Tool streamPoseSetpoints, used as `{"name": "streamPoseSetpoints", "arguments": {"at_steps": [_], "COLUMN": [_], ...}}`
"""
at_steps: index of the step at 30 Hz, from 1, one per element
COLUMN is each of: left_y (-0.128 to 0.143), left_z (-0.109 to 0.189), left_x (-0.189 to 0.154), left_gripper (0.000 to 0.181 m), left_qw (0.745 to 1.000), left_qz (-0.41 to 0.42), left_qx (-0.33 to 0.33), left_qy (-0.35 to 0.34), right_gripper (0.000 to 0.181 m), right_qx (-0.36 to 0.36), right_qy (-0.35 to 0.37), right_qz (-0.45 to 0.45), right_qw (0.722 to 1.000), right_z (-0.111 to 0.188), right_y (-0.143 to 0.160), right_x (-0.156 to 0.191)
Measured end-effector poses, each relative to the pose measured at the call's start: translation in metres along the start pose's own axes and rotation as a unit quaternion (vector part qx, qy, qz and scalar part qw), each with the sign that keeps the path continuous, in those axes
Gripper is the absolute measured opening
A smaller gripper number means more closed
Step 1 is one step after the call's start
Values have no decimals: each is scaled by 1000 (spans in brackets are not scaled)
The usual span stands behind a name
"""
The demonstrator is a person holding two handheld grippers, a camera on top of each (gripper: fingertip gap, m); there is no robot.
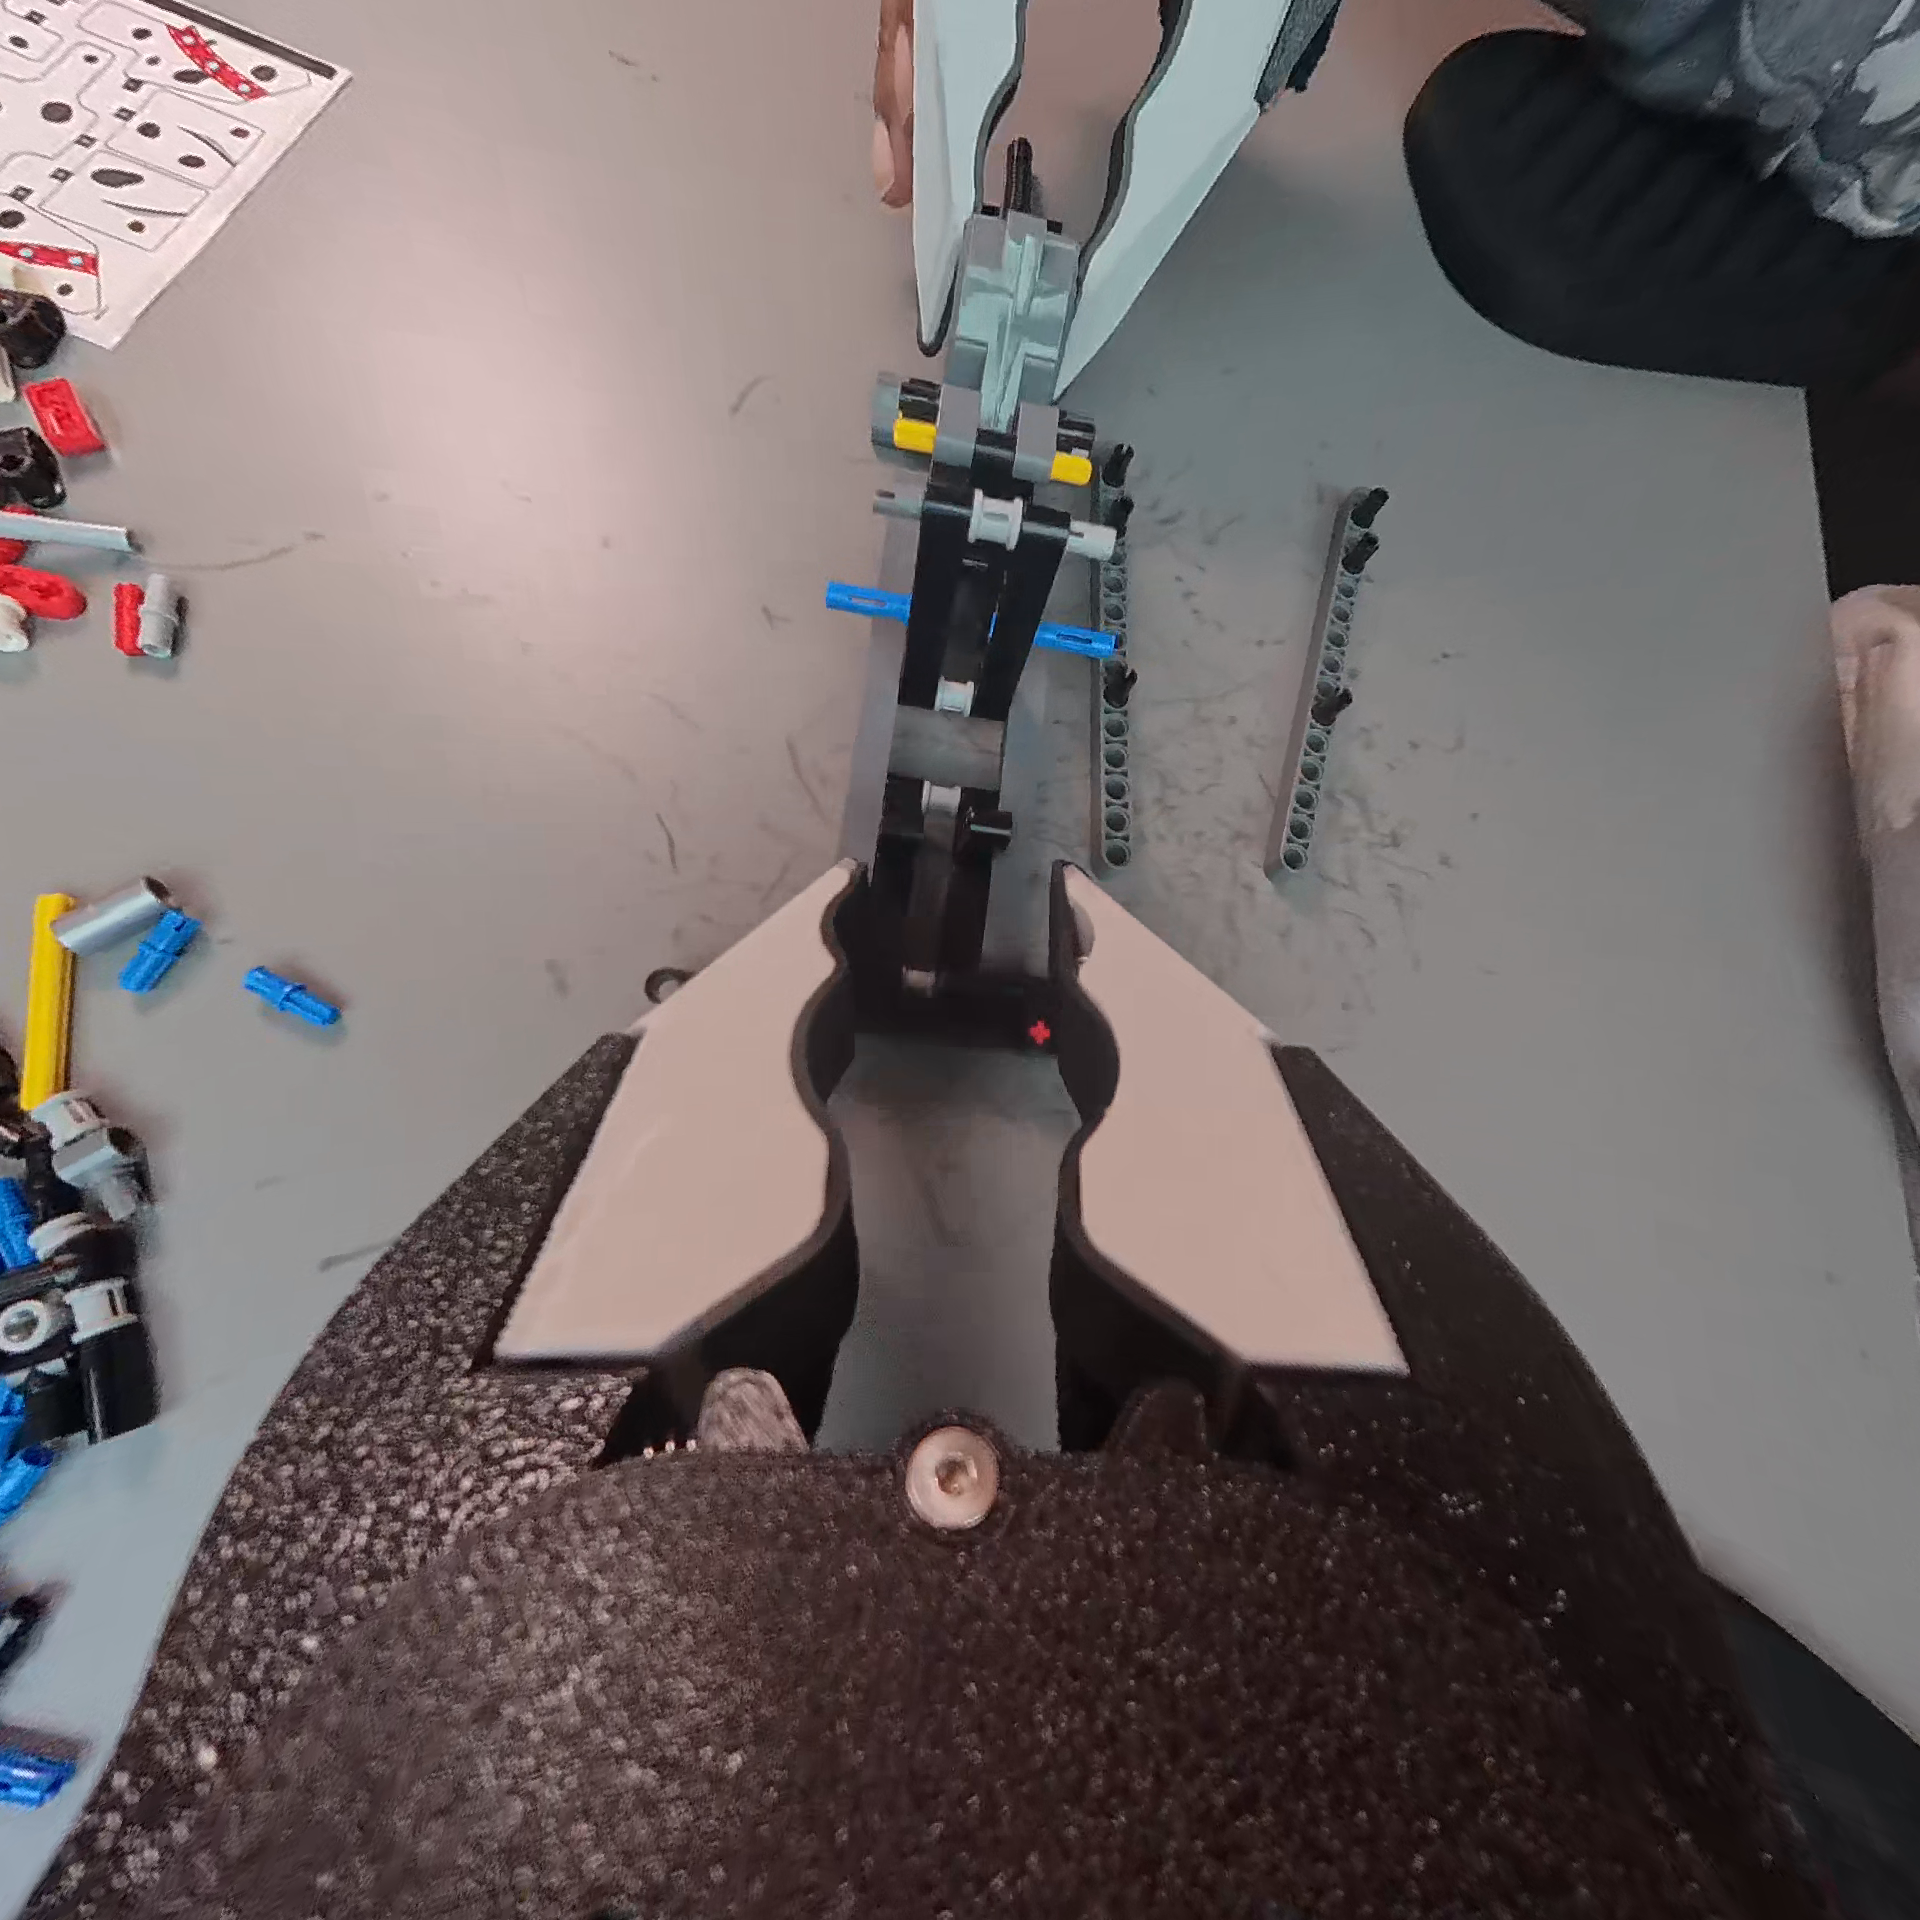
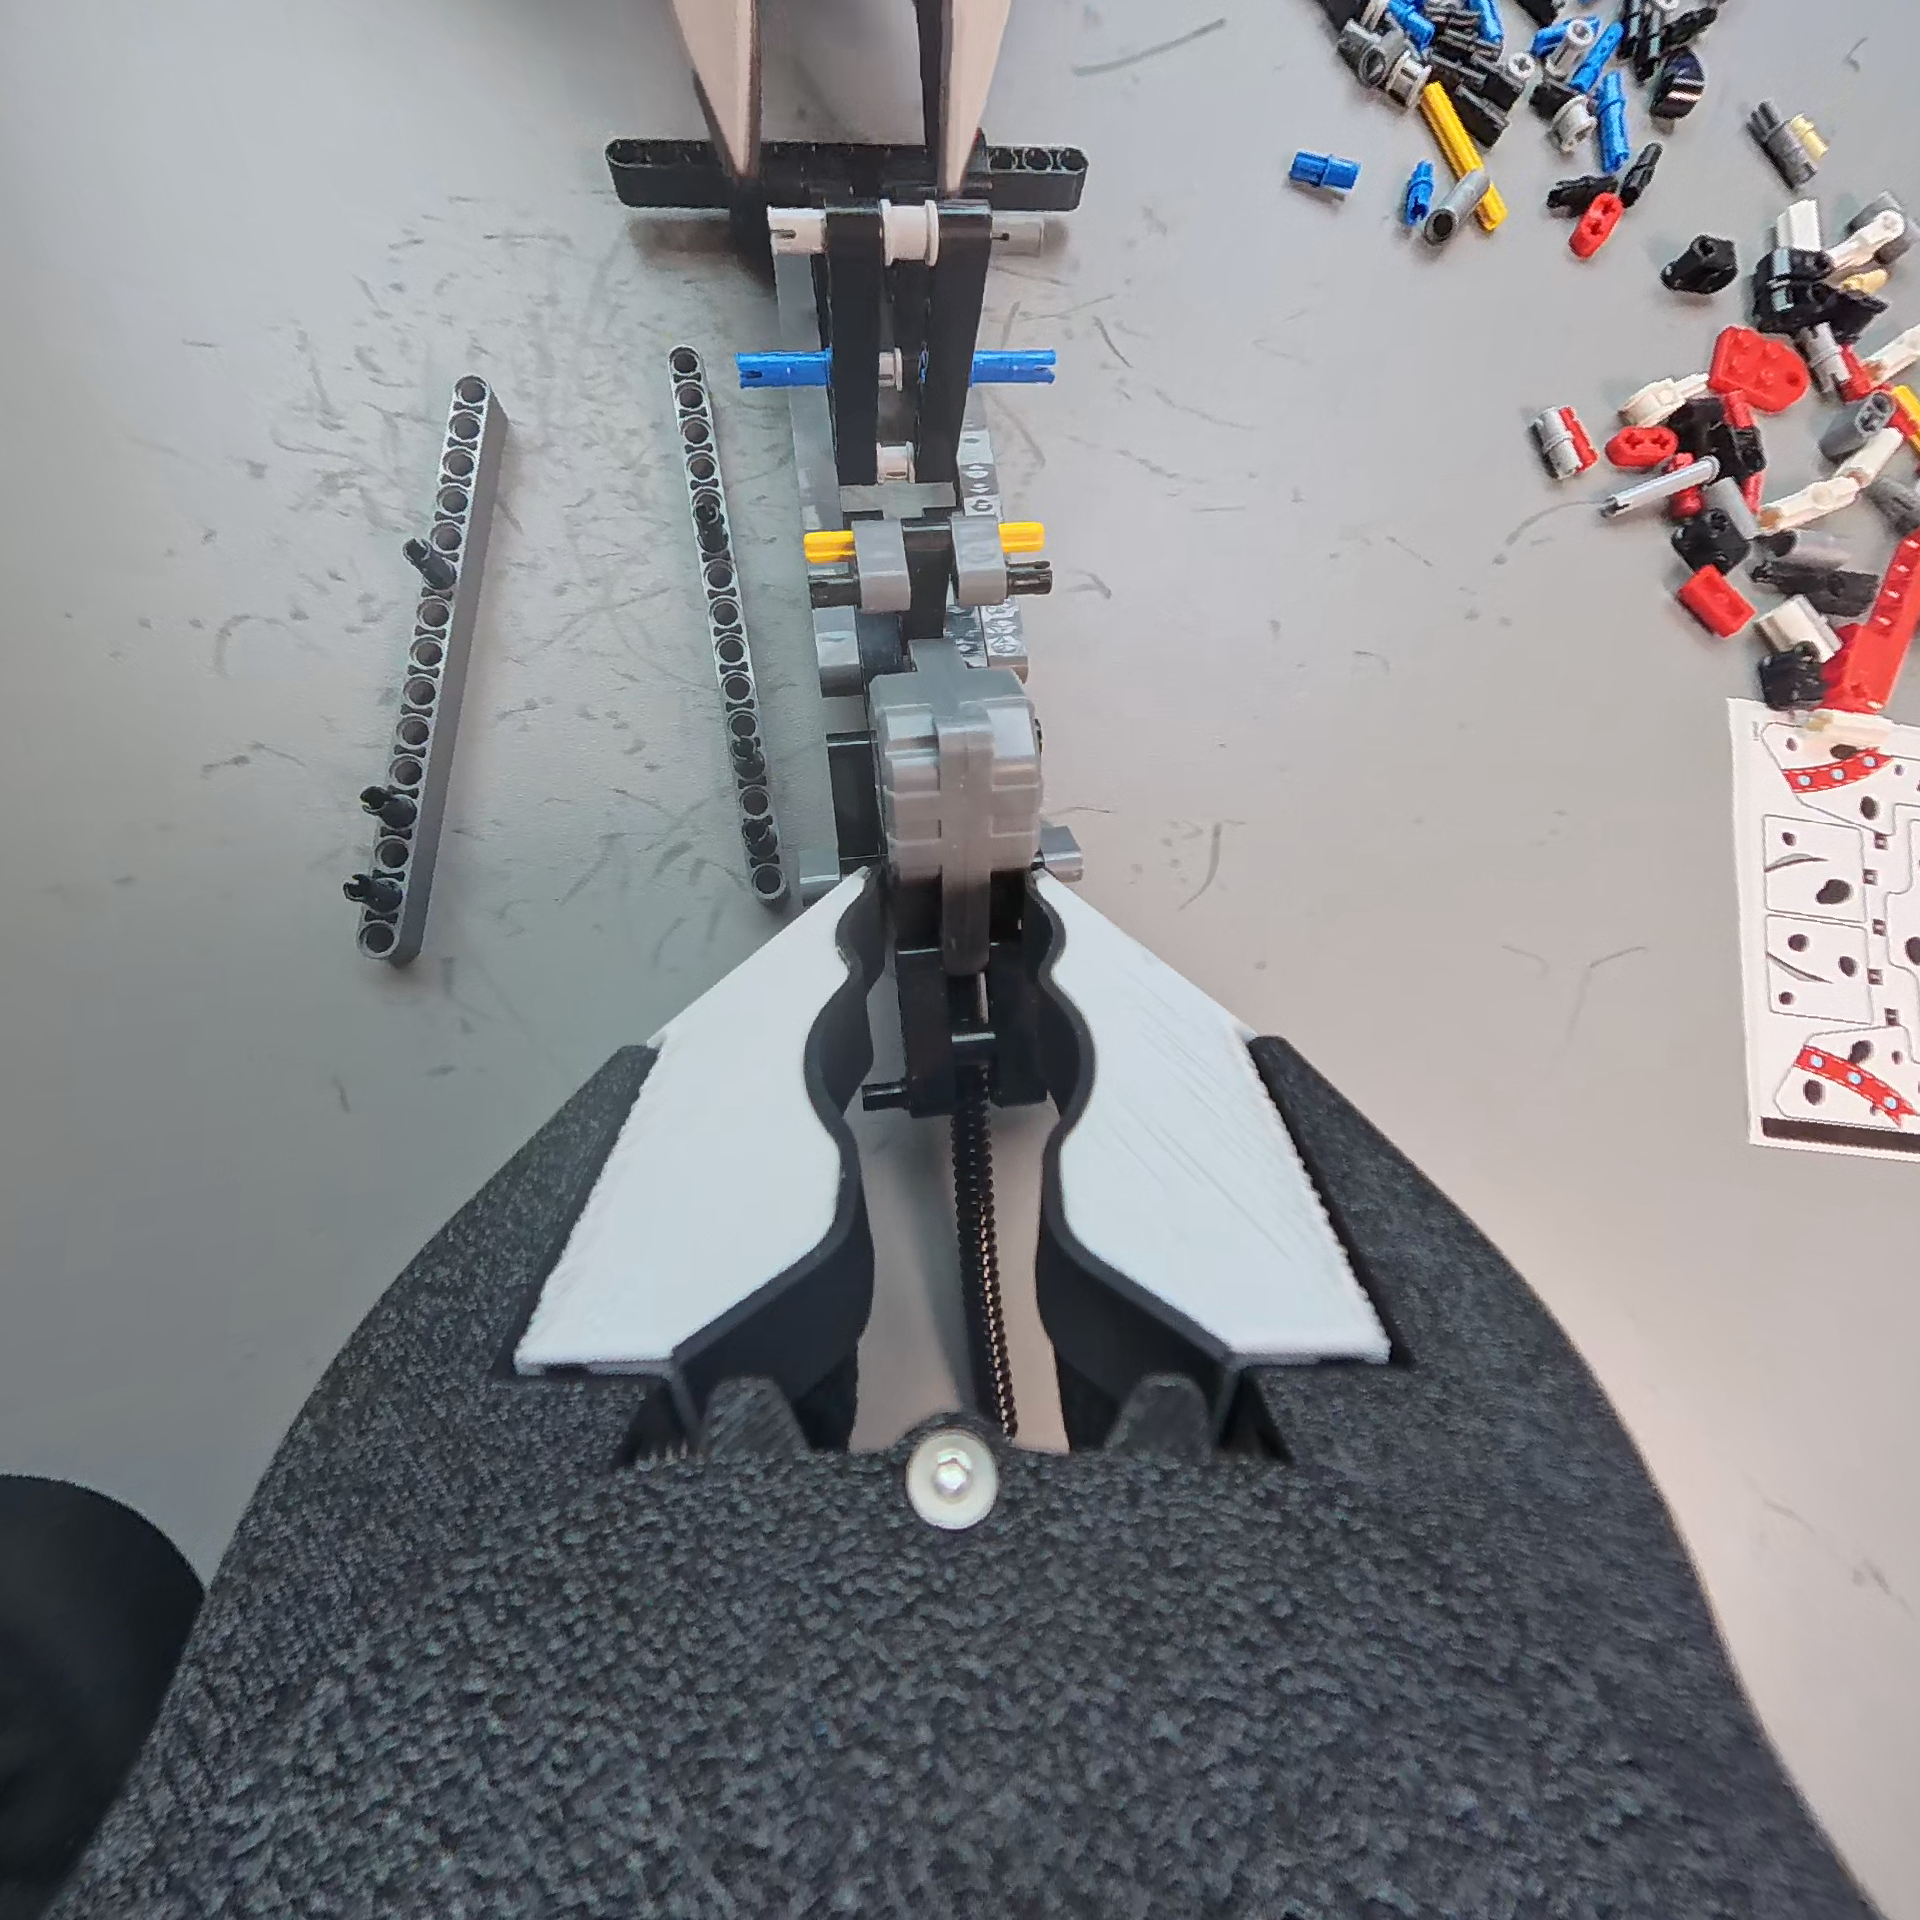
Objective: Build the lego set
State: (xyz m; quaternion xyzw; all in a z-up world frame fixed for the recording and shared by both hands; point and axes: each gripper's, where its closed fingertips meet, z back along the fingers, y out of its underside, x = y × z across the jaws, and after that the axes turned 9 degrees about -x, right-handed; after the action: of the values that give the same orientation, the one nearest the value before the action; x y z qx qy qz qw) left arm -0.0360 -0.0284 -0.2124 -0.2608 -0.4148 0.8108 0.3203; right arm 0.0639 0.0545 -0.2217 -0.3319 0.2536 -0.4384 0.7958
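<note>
**Two grippers hold one lego assembly from both ends**

The left gripper (image 1: 956, 925) pinches the black end of the assembly (image 1: 961, 644); its two fingers press on the black beams from both sides. The right gripper (image 2: 951, 935) grips the opposite end, closed on the black part just behind the grey block (image 2: 956, 790). The two grippers face each other along the assembly, and each one appears at the top of the other's view, pointing toward the camera.

The assembly is long and narrow, with blue pins (image 1: 868, 601) and yellow pins (image 2: 831, 543) going out to the sides. It lies over the grey table (image 1: 468, 675), between the two grippers.

Only the right wrist view shows a black toothed rod (image 2: 987, 1268) running back between the right fingers, and a black cross beam (image 2: 665, 171) at the far end of the assembly. Only the left wrist view shows a small red cross mark (image 1: 1038, 1033) at the near end, and a bit of a finger of the person beside the right gripper, top centre.

Two grey beams (image 2: 431, 665) with black pins lie on the table beside the assembly, the nearer one just next to it. Loose pieces (image 2: 1766, 416) in red, black, blue and grey lie well apart on the other side, near a sticker sheet (image 2: 1829, 935). A dark sleeve (image 1: 1621, 208) shows in the upper right corner of the left wrist view.
</note>
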Motion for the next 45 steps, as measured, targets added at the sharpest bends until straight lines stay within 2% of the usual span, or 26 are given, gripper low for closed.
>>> {"name": "streamPoseSetpoints", "arguments": {"at_steps": [5, 9, 12, 28, 30, 34, 35, 37, 40, 42, 45], "left_y": [-1, -6, -11, -2, -8, -28, -30, -32, -40, -40, -39], "left_z": [-11, -10, -12, -7, -2, 6, 7, 9, 22, 30, 32], "left_x": [1, 1, 6, 4, 8, 4, 4, 12, 32, 42, 41], "left_gripper": [28, 35, 29, 30, 35, 32, 32, 29, 27, 28, 29], "left_qw": [1000, 1000, 999, 999, 999, 997, 997, 995, 989, 985, 985], "left_qz": [-12, 2, 11, 36, 33, 10, -1, -18, -2, 16, 10], "left_qx": [9, -3, -14, -8, -26, -64, -63, -65, -99, -112, -116], "left_qy": [-20, -25, -44, -15, -24, -28, -36, -67, -112, -131, -130], "right_gripper": [26, 26, 26, 26, 26, 26, 27, 40, 41, 36, 31], "right_qx": [2, 1, 1, 1, 4, 3, 0, -13, -42, -58, 4], "right_qy": [3, 3, 3, 5, 8, 32, 40, 58, 82, 68, -11], "right_qz": [2, 1, 1, 5, 9, 22, 26, 36, 44, 43, 43], "right_qw": [1000, 1000, 1000, 1000, 1000, 999, 999, 998, 995, 995, 999], "right_z": [0, 0, 0, -3, -3, -9, -11, -14, 1, 13, 13], "right_y": [0, 0, 0, -3, -3, -8, -11, -21, -40, -50, -31], "right_x": [0, 0, 0, 1, 1, -6, -8, -13, -17, -6, 35]}}
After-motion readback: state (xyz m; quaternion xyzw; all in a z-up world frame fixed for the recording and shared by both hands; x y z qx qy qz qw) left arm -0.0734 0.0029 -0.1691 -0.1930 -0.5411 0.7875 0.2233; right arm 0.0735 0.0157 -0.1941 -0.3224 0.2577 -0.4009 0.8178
